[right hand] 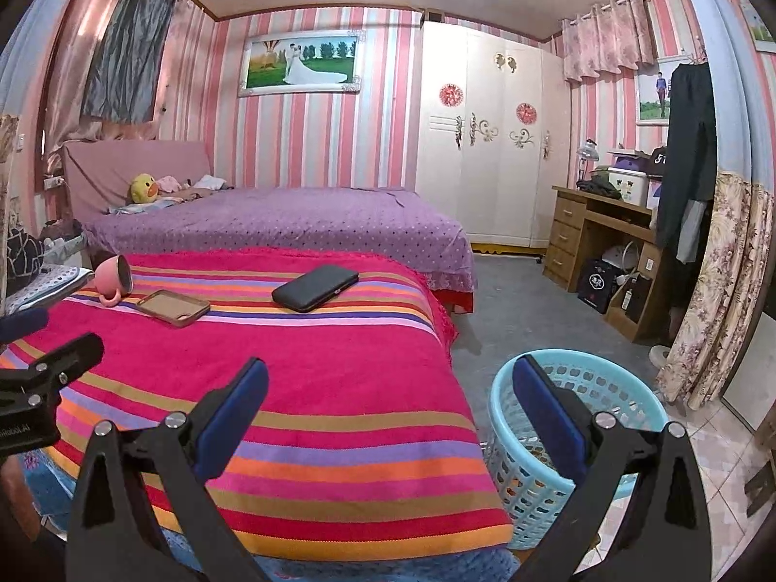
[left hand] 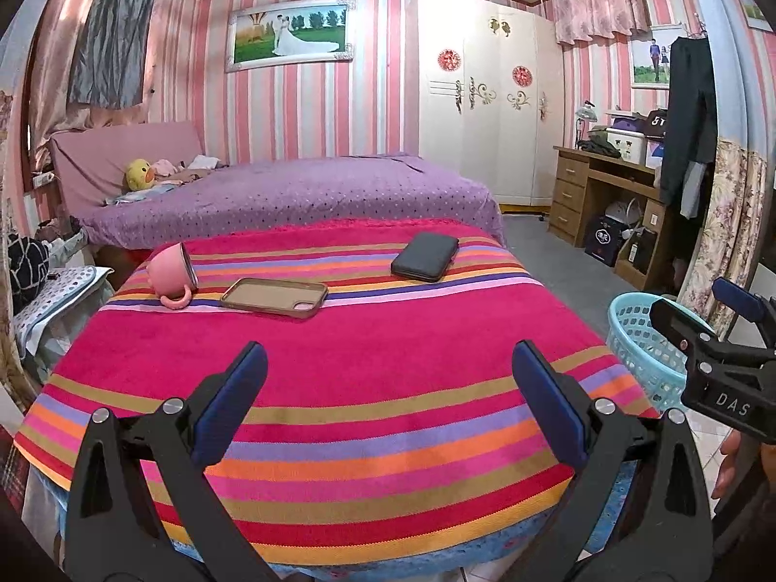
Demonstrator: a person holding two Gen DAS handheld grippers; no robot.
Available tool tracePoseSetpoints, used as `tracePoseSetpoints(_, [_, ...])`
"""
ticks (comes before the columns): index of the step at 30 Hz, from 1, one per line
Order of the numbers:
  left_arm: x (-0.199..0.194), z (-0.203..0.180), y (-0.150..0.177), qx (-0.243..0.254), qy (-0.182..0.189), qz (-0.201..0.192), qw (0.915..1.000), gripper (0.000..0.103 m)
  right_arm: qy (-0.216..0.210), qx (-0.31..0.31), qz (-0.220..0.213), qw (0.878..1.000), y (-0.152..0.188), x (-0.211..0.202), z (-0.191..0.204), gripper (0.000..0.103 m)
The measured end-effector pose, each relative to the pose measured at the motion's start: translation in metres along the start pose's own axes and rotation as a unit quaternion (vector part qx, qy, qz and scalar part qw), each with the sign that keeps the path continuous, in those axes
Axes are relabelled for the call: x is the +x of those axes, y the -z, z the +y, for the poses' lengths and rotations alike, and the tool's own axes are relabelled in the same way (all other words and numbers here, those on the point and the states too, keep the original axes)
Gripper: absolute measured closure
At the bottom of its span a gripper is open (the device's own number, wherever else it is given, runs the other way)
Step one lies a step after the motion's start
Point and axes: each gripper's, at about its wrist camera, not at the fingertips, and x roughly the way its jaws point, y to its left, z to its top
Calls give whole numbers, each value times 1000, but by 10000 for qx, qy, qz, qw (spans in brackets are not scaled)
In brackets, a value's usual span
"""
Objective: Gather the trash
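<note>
A table under a striped red cloth [left hand: 339,368] holds a pink cup [left hand: 170,267] lying on its side, a tan phone case [left hand: 274,297] and a dark wallet [left hand: 425,256], all at the far side. They also show in the right wrist view: cup [right hand: 112,281], case [right hand: 172,308], wallet [right hand: 315,287]. A light blue basket [right hand: 557,441] stands on the floor right of the table; something small lies inside. My left gripper [left hand: 388,363] is open and empty over the near cloth. My right gripper [right hand: 388,378] is open and empty at the table's right edge, beside the basket.
A purple bed [left hand: 291,194] lies behind the table. A white wardrobe [left hand: 485,97] and a wooden desk [left hand: 601,189] stand at the right. Grey floor [right hand: 524,310] runs between bed and desk. A floral curtain [right hand: 713,291] hangs at the right.
</note>
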Motion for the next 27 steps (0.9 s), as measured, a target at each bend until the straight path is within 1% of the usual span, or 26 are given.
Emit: tracePoseSetpoints(27, [-1, 1, 1, 34, -142, -59, 9999, 6, -38, -31, -46, 10000, 3, -2, 8, 5])
